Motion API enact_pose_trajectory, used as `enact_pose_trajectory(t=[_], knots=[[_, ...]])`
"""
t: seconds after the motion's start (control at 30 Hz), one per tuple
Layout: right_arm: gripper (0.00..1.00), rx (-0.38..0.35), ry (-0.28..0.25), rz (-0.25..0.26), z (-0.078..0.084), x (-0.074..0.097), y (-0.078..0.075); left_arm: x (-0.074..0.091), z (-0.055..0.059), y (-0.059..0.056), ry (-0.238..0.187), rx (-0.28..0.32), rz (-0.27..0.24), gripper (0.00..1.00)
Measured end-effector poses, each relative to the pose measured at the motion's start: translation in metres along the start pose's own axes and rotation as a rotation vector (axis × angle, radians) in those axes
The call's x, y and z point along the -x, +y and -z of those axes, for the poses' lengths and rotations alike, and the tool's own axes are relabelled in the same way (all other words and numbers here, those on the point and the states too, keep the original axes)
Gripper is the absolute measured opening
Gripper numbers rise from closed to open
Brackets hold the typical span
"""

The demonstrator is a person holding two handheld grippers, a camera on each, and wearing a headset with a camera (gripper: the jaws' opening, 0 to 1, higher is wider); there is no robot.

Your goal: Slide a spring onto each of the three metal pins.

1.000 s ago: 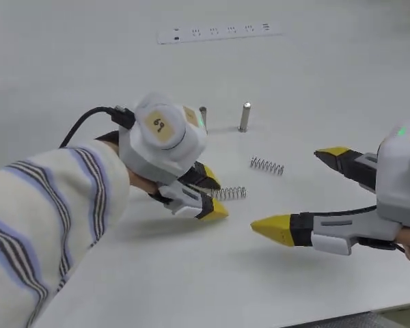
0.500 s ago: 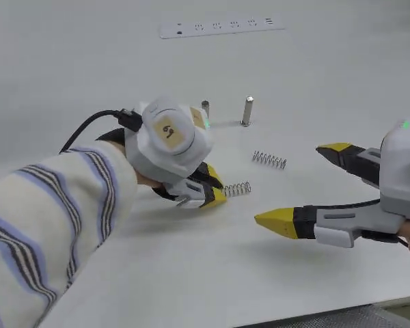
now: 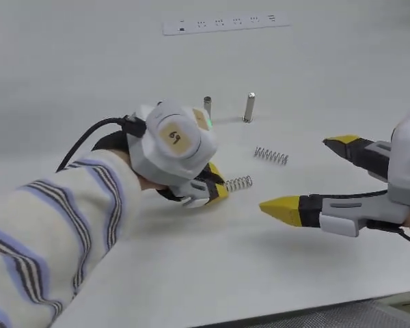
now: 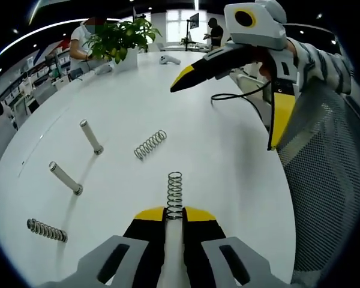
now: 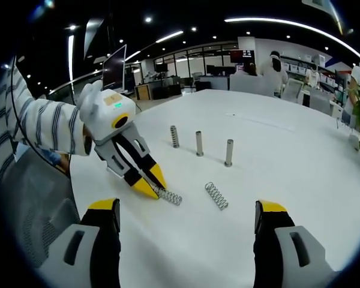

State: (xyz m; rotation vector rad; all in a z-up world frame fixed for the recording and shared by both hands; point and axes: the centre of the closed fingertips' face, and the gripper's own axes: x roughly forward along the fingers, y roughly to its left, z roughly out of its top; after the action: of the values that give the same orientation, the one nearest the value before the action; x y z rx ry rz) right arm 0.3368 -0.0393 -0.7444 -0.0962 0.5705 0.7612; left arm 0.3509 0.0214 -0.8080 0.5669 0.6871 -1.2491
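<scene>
My left gripper [image 3: 215, 190] [image 4: 174, 213] is low over the table, shut on one end of a spring [image 3: 238, 182] [image 4: 174, 191] that sticks out ahead of the jaws. A second spring [image 3: 270, 156] [image 4: 150, 144] [image 5: 216, 195] lies loose on the table. Two bare metal pins [image 3: 207, 106] [image 3: 249, 107] stand upright behind them. A third pin [image 5: 174, 137] [image 4: 47, 230] carries a spring. My right gripper [image 3: 311, 174] [image 5: 186, 207] hovers open to the right, with nothing between its fingers.
A white power strip [image 3: 225, 24] lies at the far edge of the white table [image 3: 191, 273]. A black cable [image 3: 89, 133] trails from the left gripper. A potted plant [image 4: 117, 39] and people stand far off.
The left gripper's jaws have closed on the end of the near spring and dipped lower. The right gripper has hardly moved.
</scene>
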Motion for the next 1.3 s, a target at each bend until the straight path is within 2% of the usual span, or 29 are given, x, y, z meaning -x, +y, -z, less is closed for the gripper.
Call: enact_pose_trajectory(t=[0.17,0.27,0.33,0.47,0.57,0.8,0.97,1.03,1.1,1.3], knots=[[0.91,0.0,-0.001,-0.002,-0.001,0.001,0.0,0.002,0.002,0.001,0.001,0.013,-0.015,0.02],[0.91,-0.024,-0.057,-0.013,-0.013,0.004,0.001,0.004,0.004,0.002,0.005,0.019,-0.028,0.02],[0.9,-0.023,-0.075,-0.012,-0.02,0.006,0.0,0.007,0.006,0.003,0.004,0.019,-0.031,0.02],[0.9,-0.005,-0.087,-0.017,-0.027,0.008,-0.002,0.012,0.01,0.004,0.002,0.062,-0.031,0.02],[0.9,0.018,-0.085,-0.023,-0.029,0.009,-0.005,0.015,0.013,0.005,0.005,0.057,-0.041,0.02],[0.89,0.108,-0.051,-0.067,-0.034,0.01,-0.008,0.028,0.018,0.008,0.008,0.056,-0.056,0.02],[0.86,0.18,-0.009,-0.121,-0.033,0.008,-0.004,0.039,0.013,0.006,-0.01,0.055,-0.045,0.02],[0.81,0.206,0.02,-0.145,-0.031,0.006,-0.002,0.044,0.01,0.006,-0.02,0.045,-0.042,0.02],[0.8,0.245,0.036,-0.15,-0.031,0.0,-0.008,0.05,0.008,0.005,-0.028,0.042,-0.039,0.02],[0.79,0.311,0.079,-0.237,-0.028,-0.011,0.009,0.064,0.006,0.003,-0.041,0.014,-0.035,0.02]])
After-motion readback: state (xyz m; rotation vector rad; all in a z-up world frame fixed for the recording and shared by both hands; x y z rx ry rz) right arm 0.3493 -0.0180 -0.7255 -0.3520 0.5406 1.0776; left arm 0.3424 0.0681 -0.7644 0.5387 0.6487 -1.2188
